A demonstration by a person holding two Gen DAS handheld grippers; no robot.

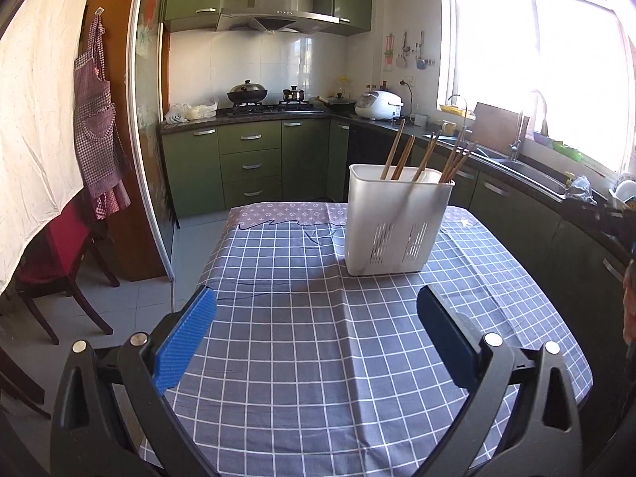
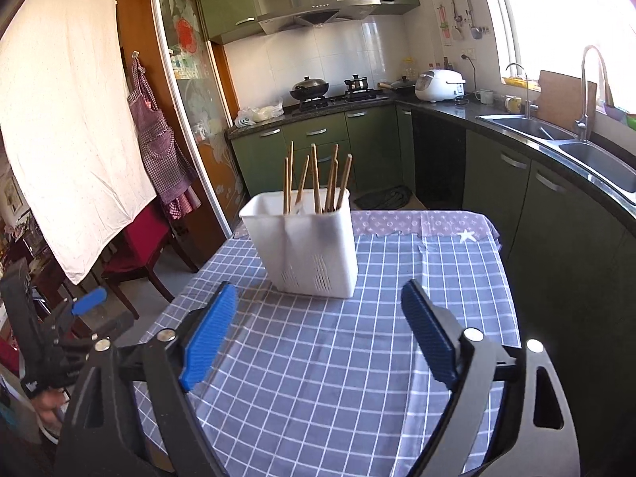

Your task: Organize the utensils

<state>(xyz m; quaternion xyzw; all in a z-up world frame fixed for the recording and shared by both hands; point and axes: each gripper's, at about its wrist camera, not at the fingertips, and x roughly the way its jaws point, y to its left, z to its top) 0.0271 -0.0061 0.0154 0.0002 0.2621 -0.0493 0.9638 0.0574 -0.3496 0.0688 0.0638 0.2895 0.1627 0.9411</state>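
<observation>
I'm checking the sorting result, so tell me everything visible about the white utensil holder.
The white utensil holder is a tall, translucent-looking plastic bin, open on top, with slotted drain vents low on one wall. It stands upright on the checked tablecloth, holding several wooden chopsticks that lean out above its rim. No gripper touches it.

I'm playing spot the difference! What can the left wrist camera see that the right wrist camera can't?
Only the left wrist view shows the dish rack past the sink. Only the right wrist view shows the dark mat on the floor and the left gripper from outside. Both show the white holder with chopsticks standing in it, the checked tablecloth, stove pots and rice cooker.
</observation>
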